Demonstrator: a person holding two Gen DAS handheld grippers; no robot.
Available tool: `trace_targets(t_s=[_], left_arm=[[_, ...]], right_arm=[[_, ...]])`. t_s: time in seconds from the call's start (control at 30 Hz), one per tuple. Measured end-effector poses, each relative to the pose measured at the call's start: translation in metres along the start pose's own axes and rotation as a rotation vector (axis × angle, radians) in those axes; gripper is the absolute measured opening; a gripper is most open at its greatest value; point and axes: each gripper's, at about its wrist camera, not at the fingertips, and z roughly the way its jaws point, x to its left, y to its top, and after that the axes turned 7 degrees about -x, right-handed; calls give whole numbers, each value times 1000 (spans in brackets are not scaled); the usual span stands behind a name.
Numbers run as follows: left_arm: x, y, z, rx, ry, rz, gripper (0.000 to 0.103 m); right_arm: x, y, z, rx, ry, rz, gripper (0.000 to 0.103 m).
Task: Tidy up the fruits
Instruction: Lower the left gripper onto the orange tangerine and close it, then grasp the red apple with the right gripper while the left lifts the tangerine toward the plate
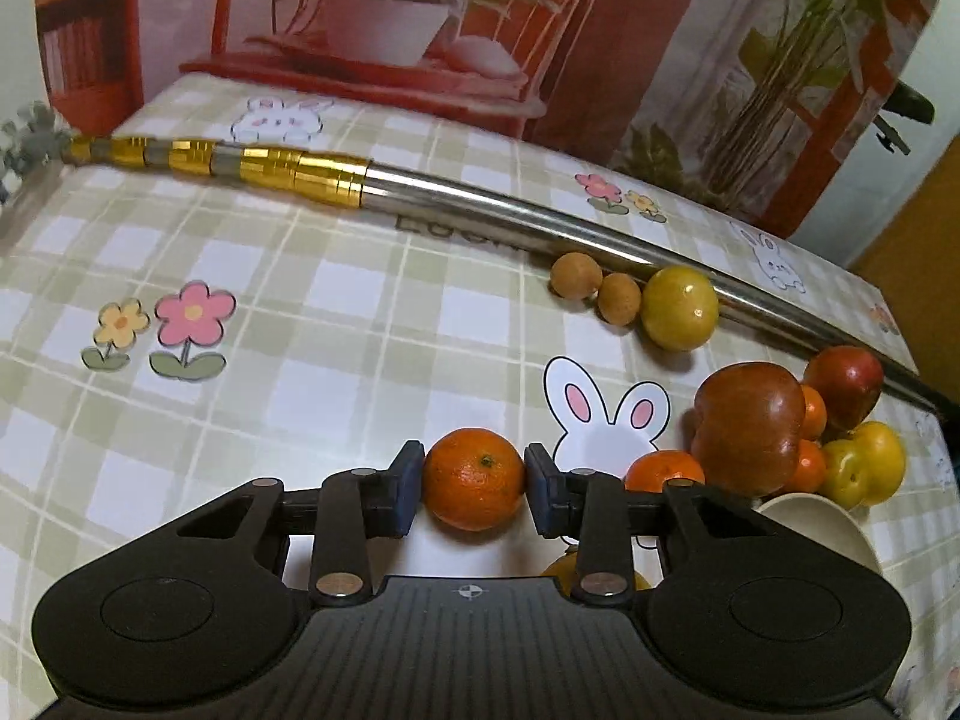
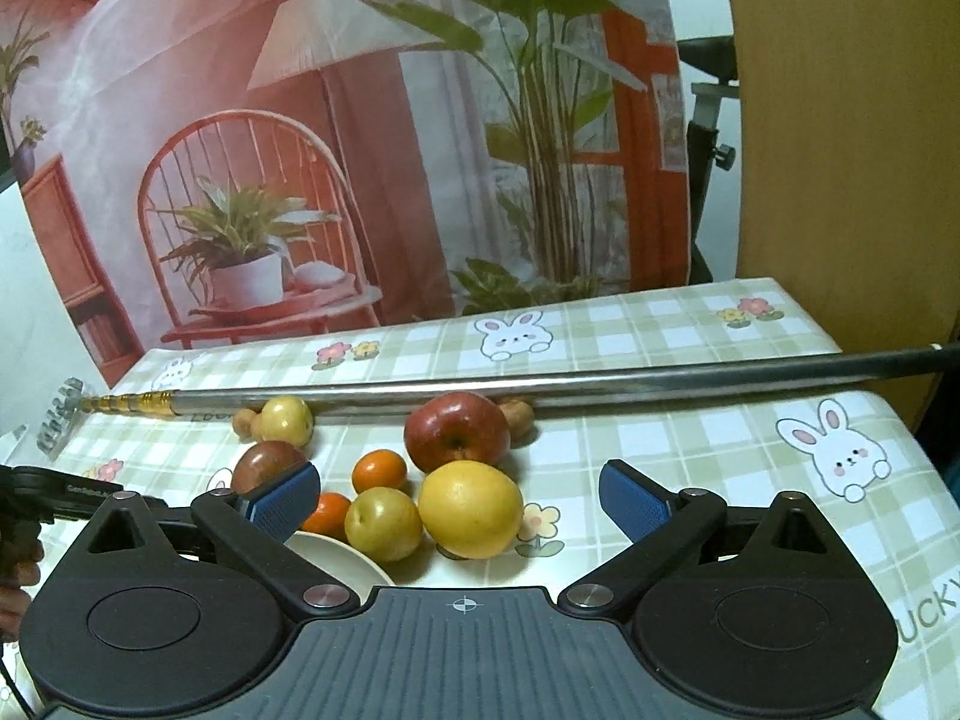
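My left gripper [image 1: 474, 480] is shut on a small orange tangerine [image 1: 473, 478], its blue pads pressing both sides. To its right lies a pile of fruit: a dark red apple [image 1: 750, 426], more tangerines [image 1: 663, 471] and a yellow plum [image 1: 867, 462]. My right gripper [image 2: 459, 501] is open above the table, with a large yellow fruit [image 2: 470, 509] and a yellow-green plum [image 2: 383, 523] between and beyond its fingers. A red apple [image 2: 456, 440], a tangerine [image 2: 378, 470] and a dark red fruit [image 2: 264, 463] lie further back. The cream bowl [image 2: 336, 555] sits low left.
A long metal pole with a gold telescopic end [image 1: 336, 177] lies across the checked tablecloth [image 1: 300, 300]. Two small brown fruits [image 1: 576, 276] and a yellow fruit [image 1: 680, 308] rest against it. A printed backdrop [image 2: 300, 150] stands behind the table. A hand [image 2: 15, 570] shows at far left.
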Motion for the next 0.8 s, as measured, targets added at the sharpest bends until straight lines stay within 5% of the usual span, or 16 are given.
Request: trace_targets(t_s=[0.47, 0.8], left_arm=[[-23, 2, -55, -153, -68, 63, 38], [-49, -10, -75, -209, -100, 121, 38]], right_arm=[[-19, 7, 77, -9, 86, -39, 87], [-8, 5, 140, 59, 57, -25, 78]])
